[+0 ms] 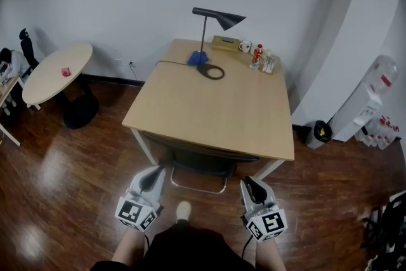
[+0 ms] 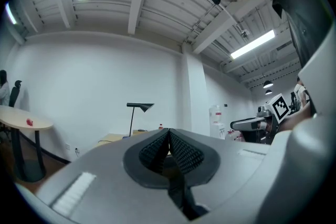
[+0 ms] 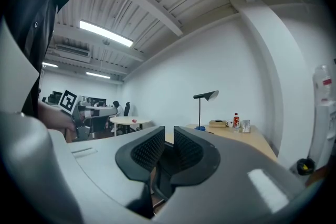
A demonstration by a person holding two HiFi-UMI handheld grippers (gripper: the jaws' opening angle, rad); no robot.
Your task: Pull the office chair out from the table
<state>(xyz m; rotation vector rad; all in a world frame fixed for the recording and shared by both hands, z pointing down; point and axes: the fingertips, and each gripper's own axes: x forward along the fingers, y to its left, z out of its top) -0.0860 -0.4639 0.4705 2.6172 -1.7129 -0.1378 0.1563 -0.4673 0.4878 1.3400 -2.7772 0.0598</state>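
The office chair (image 1: 198, 160) is tucked under the near edge of the wooden table (image 1: 209, 108); only its dark back and chrome frame (image 1: 200, 187) show. My left gripper (image 1: 154, 172) hovers just short of the chair's left side, its ribbed pads (image 2: 157, 147) pressed together on nothing. My right gripper (image 1: 248, 183) hangs near the chair's right side. Its pads (image 3: 149, 147) stand a narrow gap apart with nothing between them. In both gripper views the tabletop (image 2: 118, 137) (image 3: 247, 136) lies ahead at jaw height and the chair is hidden.
A black desk lamp (image 1: 216, 19), a blue object, a red bottle (image 1: 257, 54) and a cup stand at the table's far edge by the wall. A round table (image 1: 57, 73) is at left, a water dispenser (image 1: 368, 101) and black bin (image 1: 321, 132) at right. My shoe (image 1: 184, 211) is behind the chair.
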